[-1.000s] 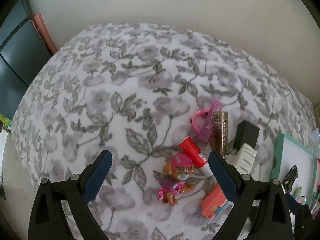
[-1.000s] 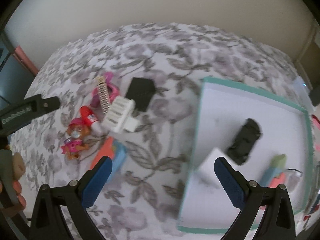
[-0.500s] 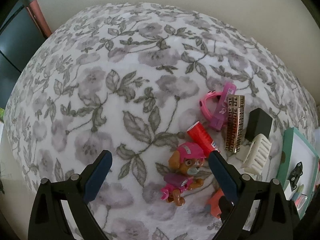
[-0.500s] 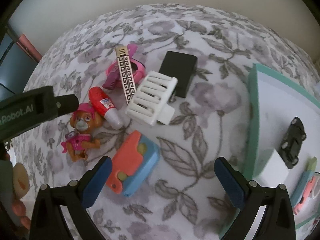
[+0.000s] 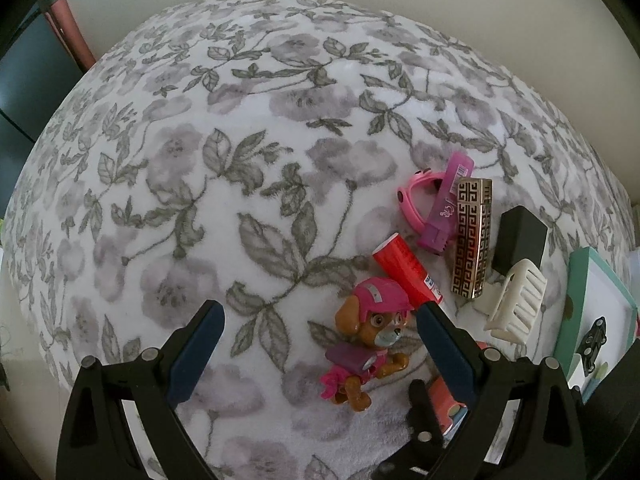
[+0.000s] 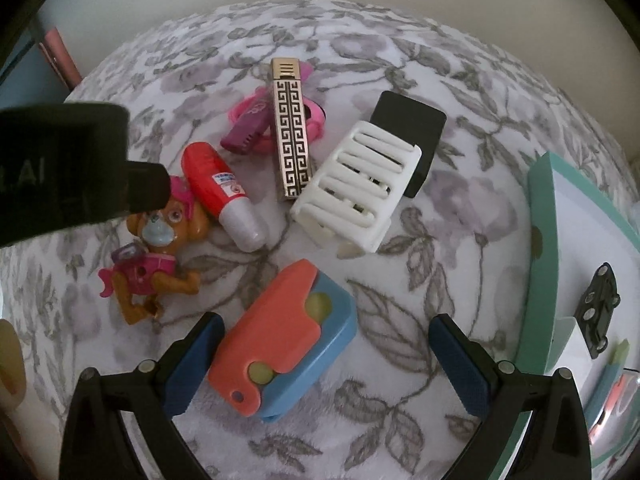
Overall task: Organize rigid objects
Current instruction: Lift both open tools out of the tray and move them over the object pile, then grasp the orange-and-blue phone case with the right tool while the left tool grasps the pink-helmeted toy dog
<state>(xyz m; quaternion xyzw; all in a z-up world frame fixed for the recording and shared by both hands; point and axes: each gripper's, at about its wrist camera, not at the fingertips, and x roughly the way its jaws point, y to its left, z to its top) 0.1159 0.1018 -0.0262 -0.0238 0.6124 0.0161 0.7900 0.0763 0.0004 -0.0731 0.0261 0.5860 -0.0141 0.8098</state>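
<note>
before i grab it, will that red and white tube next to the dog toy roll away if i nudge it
Probably yes: the red and white tube looks round and lies on its side. The plush floral blanket should slow it. The dog toy beside it may block one direction.

The blanket [image 5: 248,152] is soft, fuzzy cloth with a matt floral print. The lighter [image 6: 291,130] looks like polished metal, glossy and patterned. The dog [image 5: 370,340], the red tube [image 6: 222,194] and the orange-blue case [image 6: 284,344] are smooth plastic with a slight sheen. The white rack [image 6: 356,184] is matt plastic. The black block [image 5: 519,240] looks matt.
</note>
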